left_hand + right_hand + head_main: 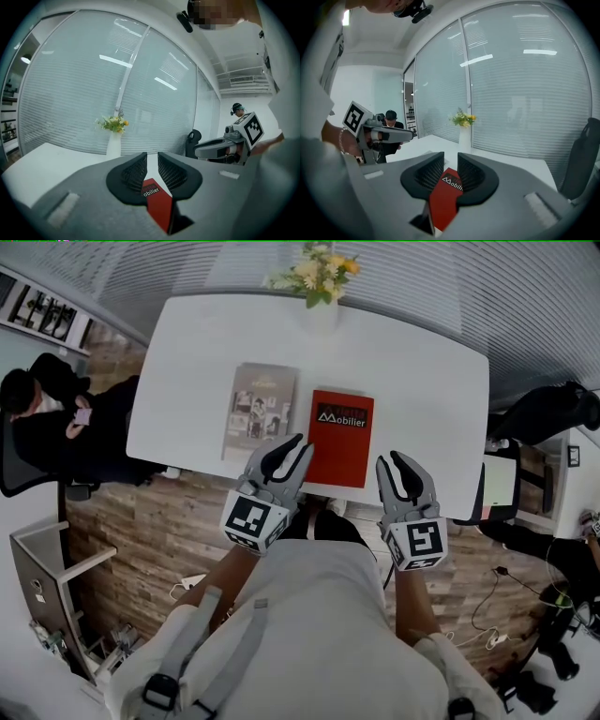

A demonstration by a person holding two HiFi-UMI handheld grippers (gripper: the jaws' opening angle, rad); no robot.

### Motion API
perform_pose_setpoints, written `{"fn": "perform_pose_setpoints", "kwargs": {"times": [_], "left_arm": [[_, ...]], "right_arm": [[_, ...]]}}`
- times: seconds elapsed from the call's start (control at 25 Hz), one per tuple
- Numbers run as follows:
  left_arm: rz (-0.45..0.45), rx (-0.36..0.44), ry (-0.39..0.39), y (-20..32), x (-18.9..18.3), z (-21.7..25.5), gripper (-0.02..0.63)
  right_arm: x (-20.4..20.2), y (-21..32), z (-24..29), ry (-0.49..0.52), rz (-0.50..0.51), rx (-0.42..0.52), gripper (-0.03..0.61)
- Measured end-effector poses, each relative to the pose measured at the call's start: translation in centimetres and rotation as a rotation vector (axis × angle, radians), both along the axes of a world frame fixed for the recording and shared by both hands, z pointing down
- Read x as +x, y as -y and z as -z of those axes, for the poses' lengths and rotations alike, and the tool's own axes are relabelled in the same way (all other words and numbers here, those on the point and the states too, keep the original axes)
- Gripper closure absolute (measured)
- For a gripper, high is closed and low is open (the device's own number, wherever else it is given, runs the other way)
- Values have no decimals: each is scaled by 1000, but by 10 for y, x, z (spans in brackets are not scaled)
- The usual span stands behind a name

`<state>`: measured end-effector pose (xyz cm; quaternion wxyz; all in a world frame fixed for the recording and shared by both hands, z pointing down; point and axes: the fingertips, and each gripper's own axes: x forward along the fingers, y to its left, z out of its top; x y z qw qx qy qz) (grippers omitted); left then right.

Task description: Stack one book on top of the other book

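at the worktop's (412, 381) near edge, left gripper (289, 454) and right gripper (398, 470), jaws released and empty, seemingly line up on the red book (341, 437).

Left gripper (292, 451) and right gripper (394, 465) point forward, jaws slightly apart.

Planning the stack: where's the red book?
In the head view, the red book lies flat on the table, by its near edge, just right of the grey book.
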<state>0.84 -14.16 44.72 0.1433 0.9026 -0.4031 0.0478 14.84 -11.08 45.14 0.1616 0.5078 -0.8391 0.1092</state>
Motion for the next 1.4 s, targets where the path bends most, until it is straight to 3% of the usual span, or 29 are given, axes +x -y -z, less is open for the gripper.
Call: {"fn": "perform_pose_setpoints", "kwargs": {"times": [0.72,0.88,1.4], "left_arm": [[-49,-272,90,-8,16,-139,505],[-40,-332,93,-11,19,-166,466],[3,-543,116,-18,15,-226,443]], "right_arm": [[24,-2,-136,42,-31,-229,463],[26,-2,-155,34,-25,-262,454],[24,-5,-199,72,-14,-378,408]]}}
